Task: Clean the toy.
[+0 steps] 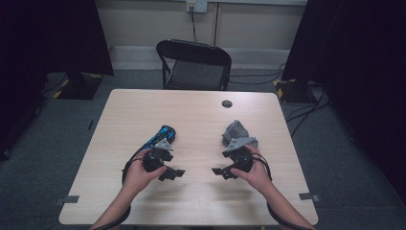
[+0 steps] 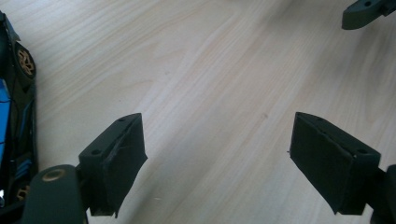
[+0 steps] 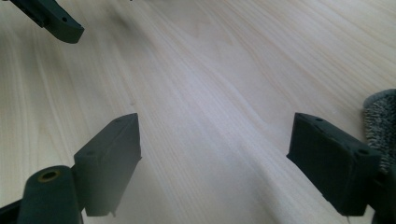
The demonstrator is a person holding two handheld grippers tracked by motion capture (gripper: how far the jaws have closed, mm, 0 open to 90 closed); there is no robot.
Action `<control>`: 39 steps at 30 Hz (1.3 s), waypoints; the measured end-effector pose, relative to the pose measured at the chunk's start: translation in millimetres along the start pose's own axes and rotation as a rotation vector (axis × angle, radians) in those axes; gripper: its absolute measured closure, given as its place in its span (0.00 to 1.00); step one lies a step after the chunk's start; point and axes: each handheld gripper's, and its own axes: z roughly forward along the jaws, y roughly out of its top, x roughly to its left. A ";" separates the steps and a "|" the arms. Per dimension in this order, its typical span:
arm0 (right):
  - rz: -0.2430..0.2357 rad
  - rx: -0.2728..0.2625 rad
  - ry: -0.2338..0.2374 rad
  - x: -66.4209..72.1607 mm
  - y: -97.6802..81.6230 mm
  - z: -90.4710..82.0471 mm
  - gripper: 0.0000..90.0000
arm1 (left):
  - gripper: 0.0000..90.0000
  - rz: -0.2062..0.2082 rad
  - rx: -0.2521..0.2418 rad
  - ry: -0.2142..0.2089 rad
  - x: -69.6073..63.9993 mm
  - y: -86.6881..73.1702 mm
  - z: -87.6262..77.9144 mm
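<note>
A blue and black toy car (image 1: 162, 135) lies on the wooden table (image 1: 191, 115), just beyond my left gripper (image 1: 173, 173); it also runs along the left edge of the left gripper view as the toy car (image 2: 16, 116). A crumpled grey cloth (image 1: 235, 132) sits beyond my right gripper (image 1: 221, 172), and the cloth (image 3: 380, 126) peeks in at the right of the right gripper view. Both grippers rest low over the table and point toward each other. Left gripper (image 2: 217, 163) and right gripper (image 3: 215, 163) stand open over bare wood.
A small black round disc (image 1: 227, 103) lies near the table's far edge. A black folding chair (image 1: 194, 64) stands behind the table. Black stands and cables sit on the carpet at both sides. Tape marks sit at the table's near corners.
</note>
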 end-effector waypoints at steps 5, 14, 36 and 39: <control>-0.007 0.006 0.011 3.8 -2.7 1.2 0.18 | 0.20 0.011 0.010 -0.007 -3.7 -4.9 -0.9; -0.007 0.015 0.025 8.5 -12.9 2.5 0.18 | 0.20 0.018 0.016 -0.014 -4.6 -16.1 -0.7; 0.025 0.033 0.018 5.5 -41.2 -10.4 0.18 | 0.20 0.029 0.013 -0.020 -9.7 -32.9 -5.8; 0.027 0.036 0.016 5.3 -44.8 -10.7 0.18 | 0.20 0.041 0.017 -0.020 -10.4 -35.7 -5.7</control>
